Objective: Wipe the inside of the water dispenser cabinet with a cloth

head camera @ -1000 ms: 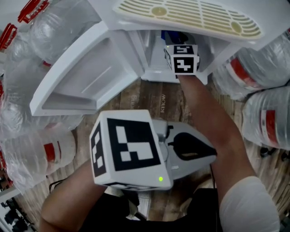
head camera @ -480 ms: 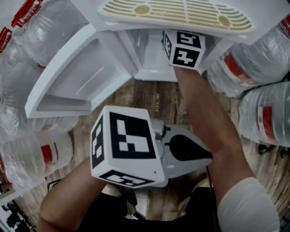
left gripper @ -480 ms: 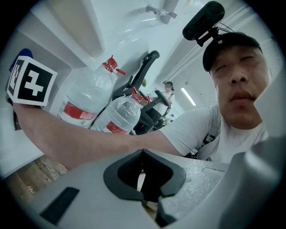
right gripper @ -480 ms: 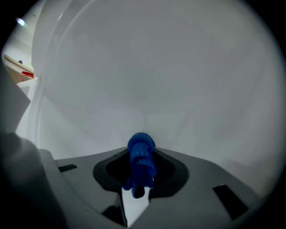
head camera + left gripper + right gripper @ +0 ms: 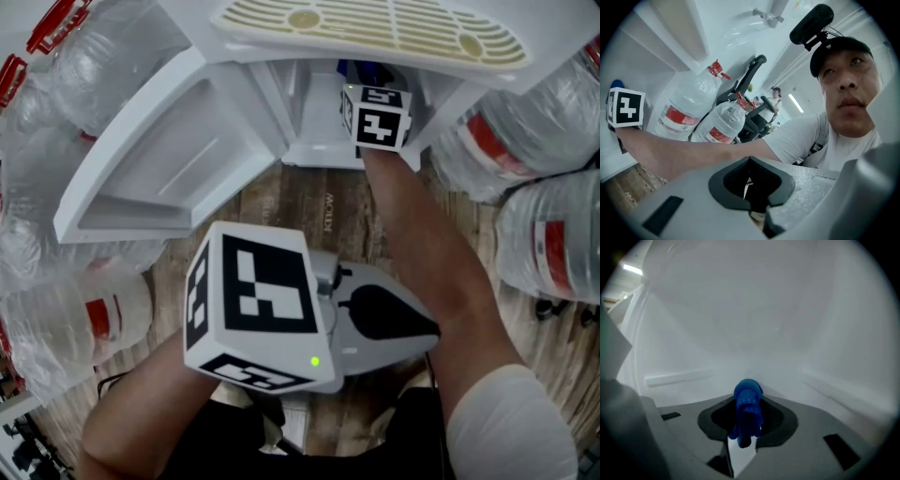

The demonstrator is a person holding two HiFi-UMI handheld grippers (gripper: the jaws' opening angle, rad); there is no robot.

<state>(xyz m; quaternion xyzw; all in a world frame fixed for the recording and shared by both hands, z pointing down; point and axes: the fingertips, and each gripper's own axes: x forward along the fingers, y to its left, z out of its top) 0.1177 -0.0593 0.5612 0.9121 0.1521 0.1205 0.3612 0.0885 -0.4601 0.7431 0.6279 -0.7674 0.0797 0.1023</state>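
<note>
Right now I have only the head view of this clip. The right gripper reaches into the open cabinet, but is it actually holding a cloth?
Observer: Yes. In its own view the right gripper is shut on a blue cloth.
Operator: Is the cloth on a surface?
Observer: It points at the bare white cabinet wall. I cannot tell whether they touch.
Operator: And the other one?
Observer: The left gripper is shut, with nothing between its jaws.

My right gripper (image 5: 746, 427) has pushed back deeper into the cabinet (image 5: 314, 131) after lifting out slightly, and the blue cloth (image 5: 357, 71) shows beyond it again.
</note>
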